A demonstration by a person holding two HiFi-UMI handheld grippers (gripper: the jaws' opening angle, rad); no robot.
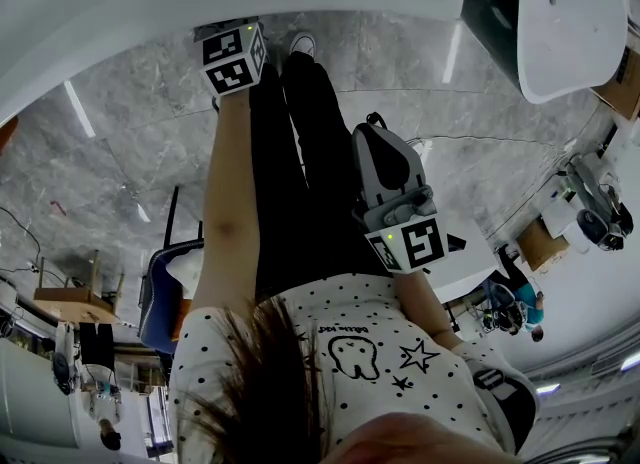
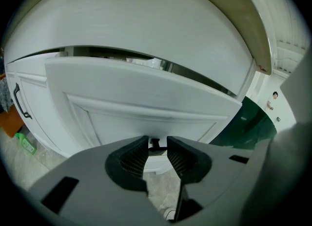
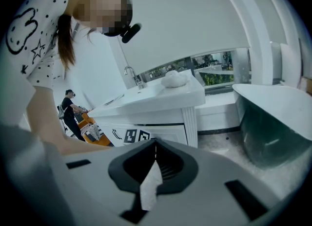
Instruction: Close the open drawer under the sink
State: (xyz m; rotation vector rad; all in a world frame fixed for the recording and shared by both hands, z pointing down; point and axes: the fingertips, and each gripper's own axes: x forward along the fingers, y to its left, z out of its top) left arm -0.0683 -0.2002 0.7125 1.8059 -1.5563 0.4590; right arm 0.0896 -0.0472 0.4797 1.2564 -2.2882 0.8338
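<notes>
the left gripper [image 2: 157,153] sits right at the open drawer [image 2: 146,98], jaws apart and gripping nothing, its small dark handle [image 2: 155,145] just past their tips. the white front runs sideways, standing out from the vanity [image 2: 146,20]; a straight push inward looks enough. the right gripper [image 3: 155,164], jaws together and empty, points elsewhere

Head cam down; L cam near drawer [image 2: 146,98]; R cam faces away.
</notes>
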